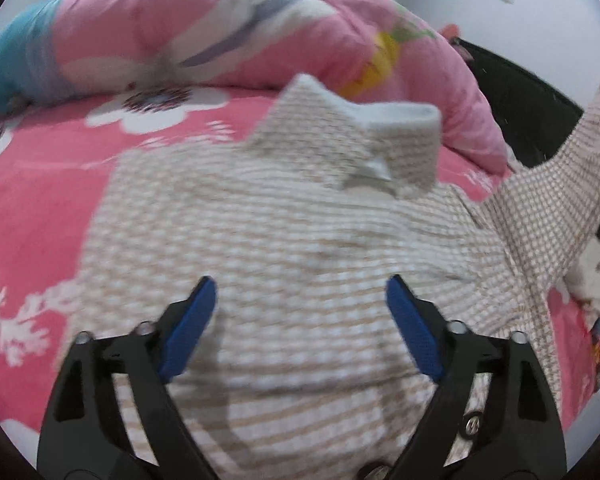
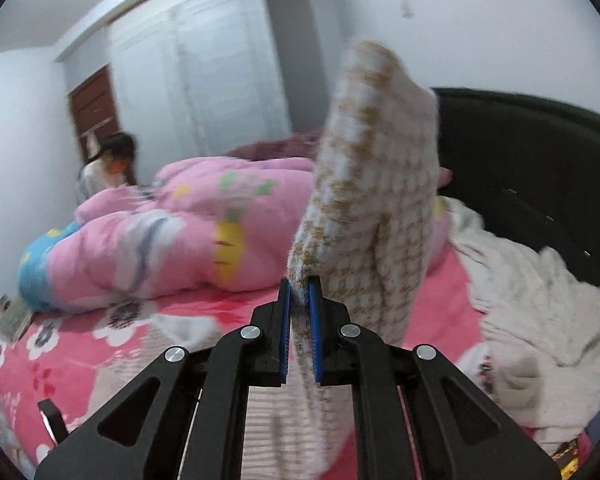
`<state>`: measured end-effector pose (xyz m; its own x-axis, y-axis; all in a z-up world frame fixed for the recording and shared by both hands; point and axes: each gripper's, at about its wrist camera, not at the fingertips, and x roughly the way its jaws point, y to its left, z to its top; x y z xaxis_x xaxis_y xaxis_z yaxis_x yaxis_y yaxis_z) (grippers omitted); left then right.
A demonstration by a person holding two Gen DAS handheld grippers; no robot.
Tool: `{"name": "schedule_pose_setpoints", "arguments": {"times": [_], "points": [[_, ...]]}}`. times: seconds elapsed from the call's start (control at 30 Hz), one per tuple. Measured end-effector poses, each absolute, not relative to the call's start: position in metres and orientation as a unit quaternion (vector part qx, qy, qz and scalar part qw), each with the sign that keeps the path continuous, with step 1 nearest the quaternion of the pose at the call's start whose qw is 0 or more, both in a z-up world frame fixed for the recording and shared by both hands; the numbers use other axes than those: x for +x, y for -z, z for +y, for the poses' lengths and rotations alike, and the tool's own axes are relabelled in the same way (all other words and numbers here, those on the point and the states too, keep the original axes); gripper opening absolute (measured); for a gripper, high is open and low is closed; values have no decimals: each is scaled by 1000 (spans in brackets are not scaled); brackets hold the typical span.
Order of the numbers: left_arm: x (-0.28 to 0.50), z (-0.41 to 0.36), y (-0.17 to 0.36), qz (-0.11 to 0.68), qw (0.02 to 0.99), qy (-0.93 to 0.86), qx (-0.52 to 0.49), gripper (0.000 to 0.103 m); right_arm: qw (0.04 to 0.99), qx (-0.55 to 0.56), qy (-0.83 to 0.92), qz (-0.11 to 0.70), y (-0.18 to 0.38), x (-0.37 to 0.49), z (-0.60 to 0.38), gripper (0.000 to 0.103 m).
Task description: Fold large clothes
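- Left wrist view: our checked shirt (image 1: 284, 240) lies spread on the pink floral bed (image 1: 40, 200), collar (image 1: 364, 136) at 12 o'clock, body not yet folded. Left tool (image 1: 300, 320) hangs above it, jaws apart, nothing between them. At 3 o'clock a sleeve rises out of frame; blur hides any buttons.
- Right wrist view: right tool (image 2: 299, 320) is clamped on that sleeve (image 2: 372, 184), raised toward 12 o'clock. We judge the first sleeve fold underway, everything else left. The shirt's body sits below the tool, mostly hidden.

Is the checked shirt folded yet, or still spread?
Spread: the checked shirt lies flat on the bed, one sleeve lifted by the shut right gripper.
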<state>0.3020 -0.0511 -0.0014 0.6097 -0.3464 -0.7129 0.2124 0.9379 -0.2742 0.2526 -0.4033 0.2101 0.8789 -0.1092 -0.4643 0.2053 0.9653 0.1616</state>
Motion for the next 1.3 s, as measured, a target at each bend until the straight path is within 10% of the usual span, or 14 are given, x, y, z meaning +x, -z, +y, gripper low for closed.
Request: {"name": "schedule_pose_setpoints", "arguments": {"times": [0.23,0.57,0.73,1.3], "points": [[299,35,2,420,884,134,-153,57,960,65,-35,271,-170,286,-256,9],[288,99,8,418,867,152,-225,52,846,10,-148,512,23,312,-126,23],[296,98,5,415,850,194,-261,52,843,9,-200,499,2,289,-149,71],[402,25,16,501,829,174,-177,40,884,156,-84,433,-31,231,-365,71]]}}
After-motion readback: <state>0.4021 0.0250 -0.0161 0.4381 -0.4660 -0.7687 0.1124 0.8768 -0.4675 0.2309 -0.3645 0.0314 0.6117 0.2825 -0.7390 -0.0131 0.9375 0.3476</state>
